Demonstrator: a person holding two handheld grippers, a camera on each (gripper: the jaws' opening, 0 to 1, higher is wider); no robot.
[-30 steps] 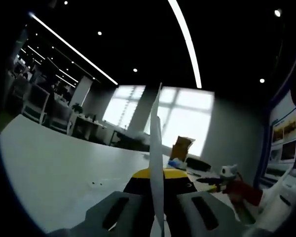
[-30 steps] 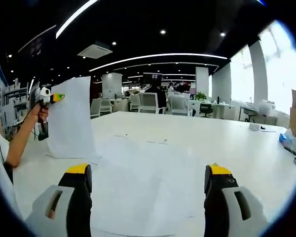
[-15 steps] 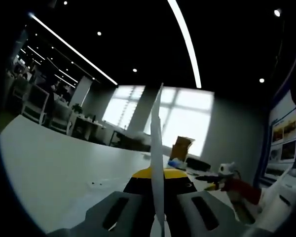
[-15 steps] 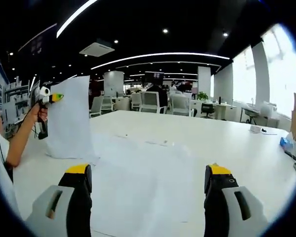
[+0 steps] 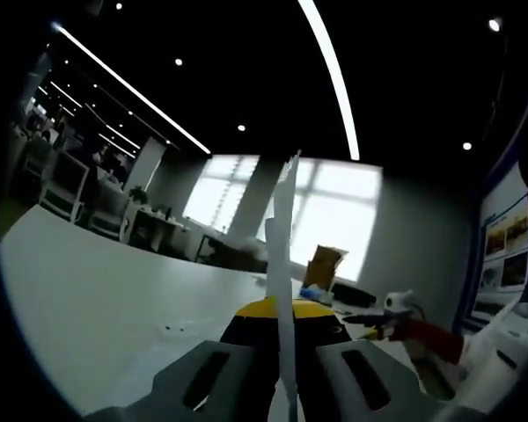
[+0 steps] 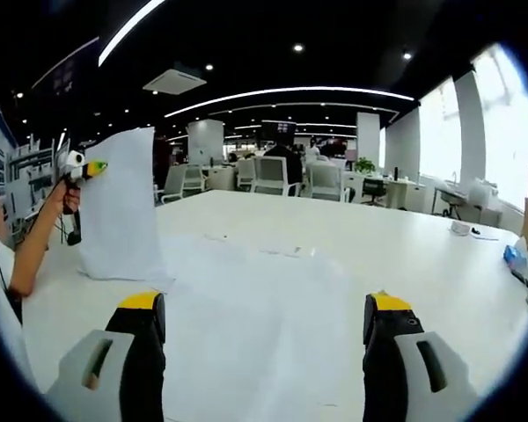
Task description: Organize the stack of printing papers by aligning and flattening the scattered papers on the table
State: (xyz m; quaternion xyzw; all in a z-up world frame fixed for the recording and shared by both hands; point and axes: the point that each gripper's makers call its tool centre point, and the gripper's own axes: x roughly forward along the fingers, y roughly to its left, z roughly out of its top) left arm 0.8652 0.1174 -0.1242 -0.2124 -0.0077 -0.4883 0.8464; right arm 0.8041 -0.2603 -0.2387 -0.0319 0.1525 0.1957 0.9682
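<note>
In the left gripper view, the left gripper point(image 5: 282, 338) is clenched on a stack of papers point(image 5: 283, 264), seen edge-on with its long axis upright. In the right gripper view, the right gripper point(image 6: 262, 316) is held released, jaws wide apart over the white counter point(image 6: 352, 255). Farther off, the stack is seen standing on its lower edge on the counter.

The white printing papers point(image 6: 121, 207) stand upright on the table point(image 6: 352, 255), bottom edge touching the surface. In the left gripper view they appear edge-on point(image 5: 284, 264), a thin vertical sliver.
</note>
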